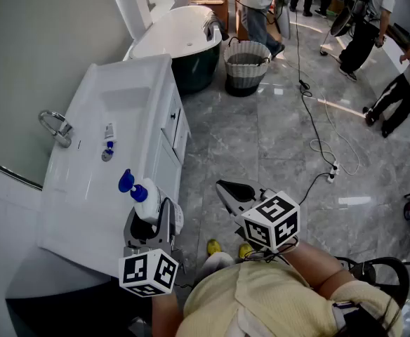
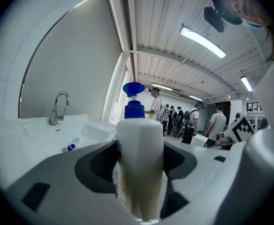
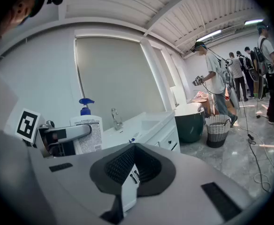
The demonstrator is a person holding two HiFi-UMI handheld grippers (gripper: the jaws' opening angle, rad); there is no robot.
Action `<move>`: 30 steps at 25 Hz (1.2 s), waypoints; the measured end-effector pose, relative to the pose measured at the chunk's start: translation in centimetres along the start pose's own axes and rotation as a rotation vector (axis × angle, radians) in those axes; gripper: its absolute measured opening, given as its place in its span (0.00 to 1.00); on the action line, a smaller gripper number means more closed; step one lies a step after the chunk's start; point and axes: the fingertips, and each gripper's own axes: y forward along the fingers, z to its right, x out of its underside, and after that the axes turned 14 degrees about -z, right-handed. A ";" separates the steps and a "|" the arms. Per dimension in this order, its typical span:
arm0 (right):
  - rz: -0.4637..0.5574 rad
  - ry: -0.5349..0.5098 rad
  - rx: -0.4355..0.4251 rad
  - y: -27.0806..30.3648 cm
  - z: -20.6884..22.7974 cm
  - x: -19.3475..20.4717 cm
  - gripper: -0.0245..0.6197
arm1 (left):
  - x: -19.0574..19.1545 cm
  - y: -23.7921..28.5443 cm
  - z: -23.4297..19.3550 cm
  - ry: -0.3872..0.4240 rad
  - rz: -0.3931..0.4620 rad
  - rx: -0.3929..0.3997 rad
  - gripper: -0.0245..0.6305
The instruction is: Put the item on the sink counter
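A white pump bottle with a blue pump (image 1: 147, 201) stands upright at the front edge of the white sink counter (image 1: 78, 181). My left gripper (image 1: 149, 221) is shut on it, one pad against each side of the bottle (image 2: 139, 158). The bottle's base is hidden, so I cannot tell whether it rests on the counter. In the right gripper view the bottle (image 3: 87, 125) shows with the left gripper's jaw across its label. My right gripper (image 1: 222, 186) hangs over the floor right of the vanity, its jaws a narrow gap apart, with nothing between them (image 3: 127, 177).
A chrome faucet (image 1: 54, 126) and a small tube (image 1: 109, 133) are on the counter by the basin (image 1: 124, 93). Vanity drawers (image 1: 177, 128) face the floor. Farther back are a dark bathtub (image 1: 187, 41), a woven basket (image 1: 246, 65), floor cables (image 1: 317, 118) and several people.
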 end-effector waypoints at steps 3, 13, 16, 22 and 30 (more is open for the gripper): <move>0.000 0.015 0.002 0.1 0.1 0.0 0.07 | 0.0 0.2 -0.1 -0.003 -0.002 0.002 0.49; -0.020 0.020 0.025 1.3 -0.2 0.3 0.07 | 0.3 0.8 -1.3 -0.021 -0.023 0.021 0.49; -0.028 0.018 0.027 1.8 -0.5 0.1 0.07 | 0.3 0.9 -1.8 -0.022 -0.029 0.029 0.49; -0.046 0.019 0.040 3.6 -1.0 -0.4 0.07 | -0.5 1.2 -3.6 -0.008 -0.041 0.030 0.49; -0.055 0.007 0.042 6.7 -2.5 -1.6 0.07 | -1.5 1.3 -7.1 -0.006 -0.020 0.014 0.49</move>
